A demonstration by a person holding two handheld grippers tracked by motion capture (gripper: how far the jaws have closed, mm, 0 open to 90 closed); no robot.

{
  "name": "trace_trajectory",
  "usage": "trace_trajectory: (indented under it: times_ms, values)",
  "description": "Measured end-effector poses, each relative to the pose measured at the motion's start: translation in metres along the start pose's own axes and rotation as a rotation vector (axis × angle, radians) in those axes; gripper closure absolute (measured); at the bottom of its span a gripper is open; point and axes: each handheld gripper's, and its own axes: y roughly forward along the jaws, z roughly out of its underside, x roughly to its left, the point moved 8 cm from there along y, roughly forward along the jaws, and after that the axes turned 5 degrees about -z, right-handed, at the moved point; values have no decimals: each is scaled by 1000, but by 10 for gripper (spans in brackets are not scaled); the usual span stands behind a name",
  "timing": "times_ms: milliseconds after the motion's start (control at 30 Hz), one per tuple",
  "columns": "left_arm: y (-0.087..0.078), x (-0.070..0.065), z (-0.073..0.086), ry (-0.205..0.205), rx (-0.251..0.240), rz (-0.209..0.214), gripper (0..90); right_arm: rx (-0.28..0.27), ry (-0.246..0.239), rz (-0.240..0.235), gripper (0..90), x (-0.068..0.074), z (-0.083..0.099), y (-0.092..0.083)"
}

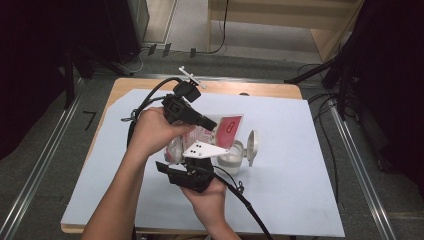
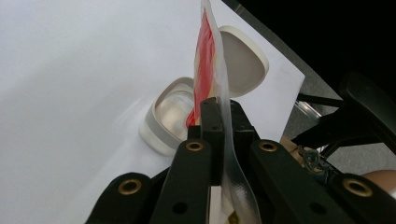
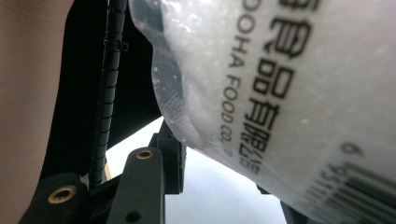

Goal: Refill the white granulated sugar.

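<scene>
Right gripper point(image 3: 219, 154) clamps pouch point(image 1: 220, 131) bottom; left gripper point(image 2: 223, 121) pinches edge.

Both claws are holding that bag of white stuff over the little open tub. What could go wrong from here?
1. The left claw pinches just the bag's thin edge; it might slip free.
2. The tub is small and the bag wide, so grains could spill onto the white sheet.
3. The right claw grips the bulging body of the bag; a harder squeeze might burst it or push the contents out suddenly.
</scene>
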Motion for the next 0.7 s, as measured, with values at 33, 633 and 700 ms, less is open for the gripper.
trace_trajectory:
  times_ms: [33,633,700]
  values:
    - [-1,0,1,-6,1,0,897,2,-1,-1,621,1,0,0]
    - [-1,2,4,-25,0,12,894,-4,0,-5,624,4,0,5]
    - [-1,2,4,-25,3,10,894,-1,1,-6,624,3,1,5]
